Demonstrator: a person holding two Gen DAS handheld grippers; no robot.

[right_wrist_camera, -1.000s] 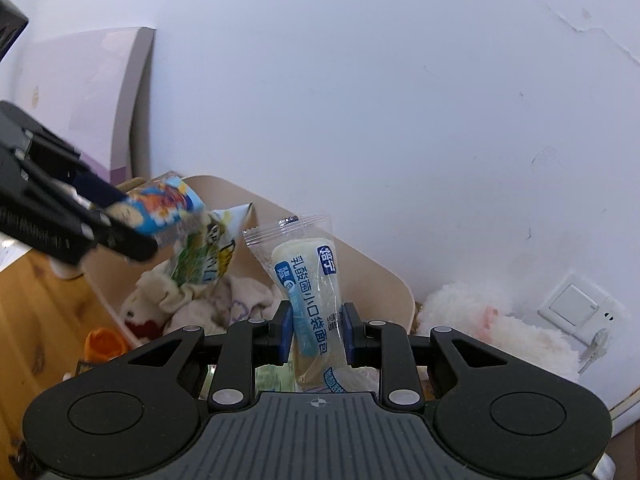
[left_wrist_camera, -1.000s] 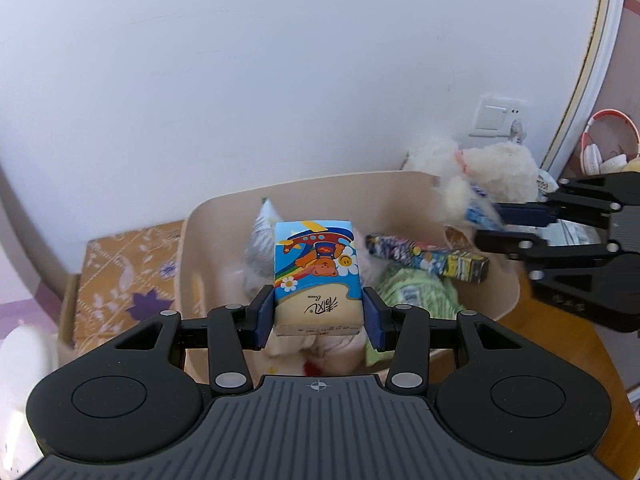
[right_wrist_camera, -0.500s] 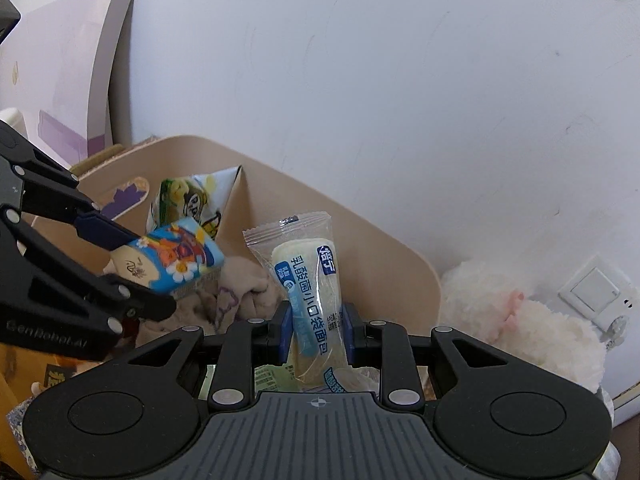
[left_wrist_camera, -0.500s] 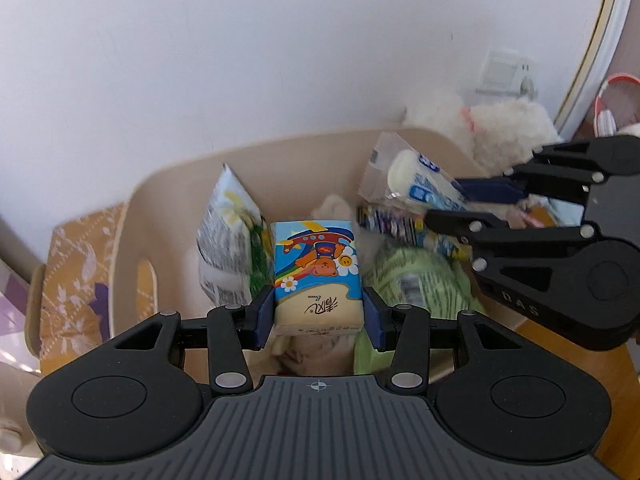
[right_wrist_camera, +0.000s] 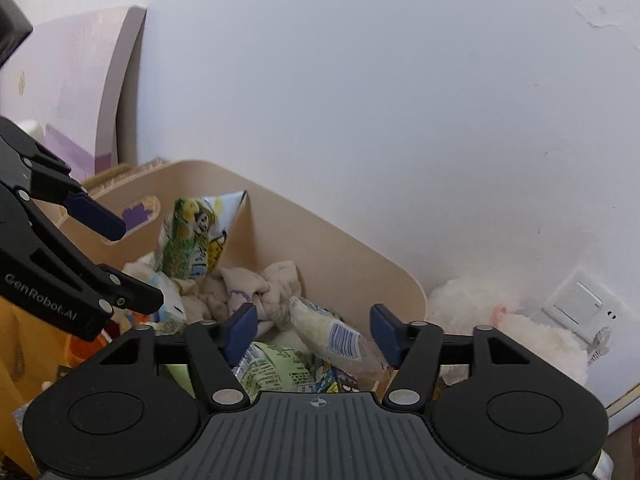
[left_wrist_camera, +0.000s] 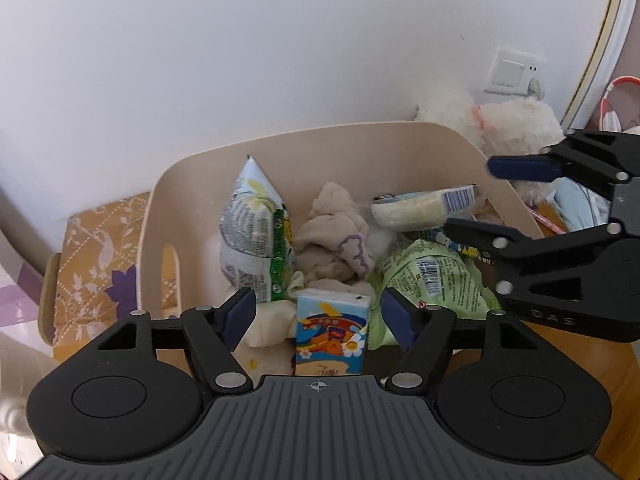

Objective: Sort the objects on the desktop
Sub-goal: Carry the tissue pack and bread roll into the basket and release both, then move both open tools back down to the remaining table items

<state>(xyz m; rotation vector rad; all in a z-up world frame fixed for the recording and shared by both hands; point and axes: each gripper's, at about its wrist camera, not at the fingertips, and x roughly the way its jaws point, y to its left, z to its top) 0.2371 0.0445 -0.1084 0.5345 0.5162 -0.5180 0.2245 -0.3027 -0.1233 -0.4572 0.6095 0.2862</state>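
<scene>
Tissue pack [left_wrist_camera: 331,330] in bin [left_wrist_camera: 360,140], between spread left gripper [left_wrist_camera: 318,314] fingers.

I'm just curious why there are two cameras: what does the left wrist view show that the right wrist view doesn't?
Only the left view shows the blue cartoon tissue pack fully, plus pink headphones. Only the right view shows the lilac board leaning on the wall. Both show the beige plastic bin, the clear-wrapped bread roll and both open grippers.
</scene>
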